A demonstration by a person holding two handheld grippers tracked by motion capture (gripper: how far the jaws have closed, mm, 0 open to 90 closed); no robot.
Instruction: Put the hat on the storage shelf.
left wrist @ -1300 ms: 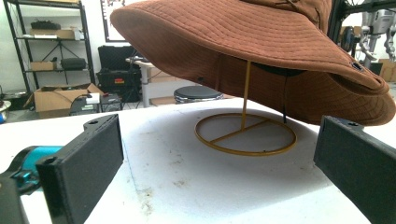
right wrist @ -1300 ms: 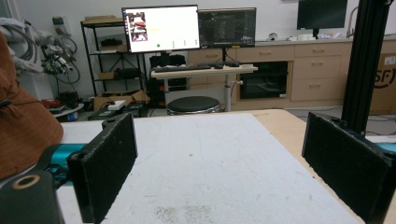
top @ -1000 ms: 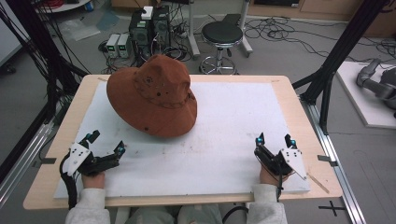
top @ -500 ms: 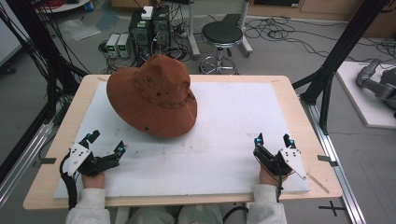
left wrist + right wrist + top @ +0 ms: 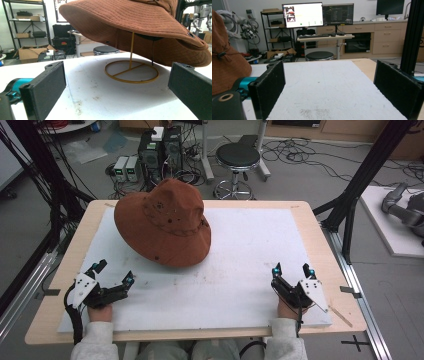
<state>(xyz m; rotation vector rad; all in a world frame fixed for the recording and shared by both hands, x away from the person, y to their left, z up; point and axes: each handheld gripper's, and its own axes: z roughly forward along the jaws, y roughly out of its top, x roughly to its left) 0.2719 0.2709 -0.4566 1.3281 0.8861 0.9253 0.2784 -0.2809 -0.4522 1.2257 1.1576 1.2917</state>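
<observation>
- The left gripper [image 5: 114, 271] is resting at the near left corner of the table [image 5: 310, 227], with its 2 jaws spread wide apart and nothing between them.
- The right gripper [image 5: 292, 269] is sitting at the near right corner, its 2 jaws likewise standing well apart and holding nothing.
- A person's hand is wrapping around the back of each gripper, with light sleeves [image 5: 95, 342] coming in from the near edge.
- The brown hat [image 5: 162, 222] is sitting ahead of the left gripper and slightly to its right, well apart from the jaws.
- From the right gripper, the hat is lying far off to the left and ahead; in the right gripper view its brown cloth [image 5: 227, 57] is showing at the left edge.
- In the left gripper view the hat [image 5: 140, 27] is hanging over a thin gold wire stand [image 5: 131, 72], with the brim tilting down toward the right.
- The stand's round base ring is lying flat on the white sheet [image 5: 240, 285], straight ahead between the left gripper's jaws, and its upright rod is rising into the hat's crown.
- The white sheet is covering most of the table under both grippers.
- A black stool [image 5: 239, 157] is standing on the floor beyond the far edge of the table, far ahead of both grippers.
</observation>
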